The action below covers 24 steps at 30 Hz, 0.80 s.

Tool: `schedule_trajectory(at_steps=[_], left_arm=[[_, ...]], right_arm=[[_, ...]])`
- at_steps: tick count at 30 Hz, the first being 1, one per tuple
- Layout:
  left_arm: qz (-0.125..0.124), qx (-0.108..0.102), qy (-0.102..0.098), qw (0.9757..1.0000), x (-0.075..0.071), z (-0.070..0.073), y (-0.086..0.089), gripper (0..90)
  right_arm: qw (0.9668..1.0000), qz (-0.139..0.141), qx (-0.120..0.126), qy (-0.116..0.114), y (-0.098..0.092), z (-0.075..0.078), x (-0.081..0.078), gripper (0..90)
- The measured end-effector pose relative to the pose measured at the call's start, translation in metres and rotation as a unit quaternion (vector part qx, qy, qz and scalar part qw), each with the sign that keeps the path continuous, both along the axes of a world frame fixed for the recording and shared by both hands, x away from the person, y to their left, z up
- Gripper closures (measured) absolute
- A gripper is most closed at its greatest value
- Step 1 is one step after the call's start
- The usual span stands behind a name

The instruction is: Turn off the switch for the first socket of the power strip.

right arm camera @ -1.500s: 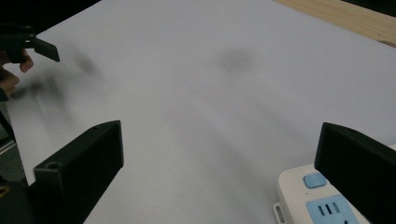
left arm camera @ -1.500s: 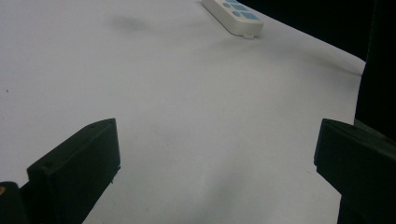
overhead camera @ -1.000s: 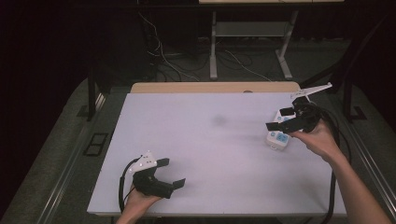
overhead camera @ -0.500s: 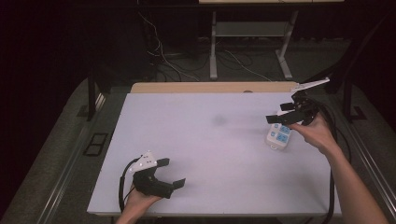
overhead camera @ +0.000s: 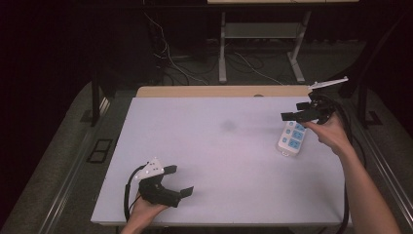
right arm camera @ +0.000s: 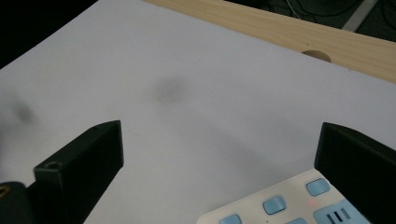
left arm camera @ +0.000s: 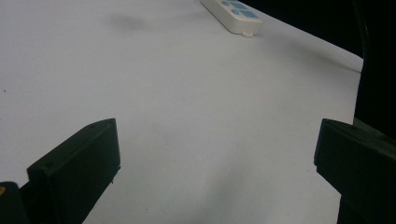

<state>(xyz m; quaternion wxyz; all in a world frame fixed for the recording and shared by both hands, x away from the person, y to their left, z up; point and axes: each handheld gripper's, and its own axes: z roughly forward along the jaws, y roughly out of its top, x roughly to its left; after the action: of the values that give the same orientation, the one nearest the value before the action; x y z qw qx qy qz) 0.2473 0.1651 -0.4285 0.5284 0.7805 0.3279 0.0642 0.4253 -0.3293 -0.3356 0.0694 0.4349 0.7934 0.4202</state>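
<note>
The right gripper (overhead camera: 303,113) is hovering, jaws spread wide, above a white plastic power strip with blue sockets (overhead camera: 291,138). The left gripper (overhead camera: 178,181) is resting with jaws apart on the white table (overhead camera: 214,146).

A white power strip (overhead camera: 291,138) with blue sockets is lying flat on the white table (overhead camera: 219,146), toward its far right side, its long axis running near-to-far with a slight slant. In the right gripper view a small red light is glowing between its blue buttons (right arm camera: 280,205).
</note>
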Motion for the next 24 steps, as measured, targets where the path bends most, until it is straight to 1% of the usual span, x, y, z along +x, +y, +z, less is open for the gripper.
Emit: schedule_trajectory(at_steps=[5,10,11,14,15,16,17,18,20,21,22,23,24], left_arm=[[0.000,-0.001,0.000,1.0000,0.000,0.000,0.000,0.0],[-0.002,0.000,-0.001,1.0000,0.000,0.000,0.000,0.0],[-0.002,0.001,-0.001,1.0000,0.000,0.000,0.000,0.0],[-0.001,0.001,-0.001,1.0000,0.000,0.000,0.000,0.0],[-0.001,0.000,-0.001,1.0000,0.000,0.000,0.000,0.0],[-0.001,0.000,0.000,1.0000,0.000,0.000,0.000,0.0],[-0.001,0.000,0.000,1.0000,0.000,0.000,0.000,0.0],[-0.002,0.000,0.000,1.0000,0.000,0.000,0.000,0.0],[-0.002,0.000,-0.001,1.0000,0.000,0.000,0.000,0.0],[-0.002,0.001,-0.001,1.0000,0.000,0.000,0.000,0.0],[-0.003,0.002,-0.001,1.0000,0.000,0.000,0.000,0.0],[-0.003,0.001,-0.001,1.0000,0.000,0.000,0.000,0.0],[-0.004,0.001,-0.001,1.0000,0.000,0.000,0.000,0.0]], right_arm=[[0.9999,-0.012,0.000,0.003,-0.004,-0.005,0.007,1.0],[0.9994,-0.033,0.000,0.004,-0.010,-0.012,0.014,1.0],[0.9991,-0.042,0.000,0.003,-0.012,-0.013,0.016,1.0],[0.9989,-0.048,0.003,0.002,-0.014,-0.015,0.018,1.2],[0.9988,-0.048,0.003,0.003,-0.015,-0.016,0.019,4.8],[0.9989,-0.047,0.004,0.003,-0.016,-0.016,0.020,5.8],[0.9985,-0.054,-0.004,0.004,-0.017,-0.018,0.021,8.5],[0.9984,-0.056,-0.007,0.005,-0.018,-0.019,0.022,16.3],[0.9982,-0.059,-0.009,0.005,-0.018,-0.020,0.023,16.7],[0.9979,-0.064,-0.010,0.009,-0.018,-0.021,0.024,18.9],[0.9978,-0.065,-0.012,0.009,-0.019,-0.023,0.025,23.1],[0.9973,-0.071,-0.019,0.011,-0.019,-0.025,0.026,29.2],[0.9973,-0.071,-0.019,0.011,-0.019,-0.025,0.026,29.2]])
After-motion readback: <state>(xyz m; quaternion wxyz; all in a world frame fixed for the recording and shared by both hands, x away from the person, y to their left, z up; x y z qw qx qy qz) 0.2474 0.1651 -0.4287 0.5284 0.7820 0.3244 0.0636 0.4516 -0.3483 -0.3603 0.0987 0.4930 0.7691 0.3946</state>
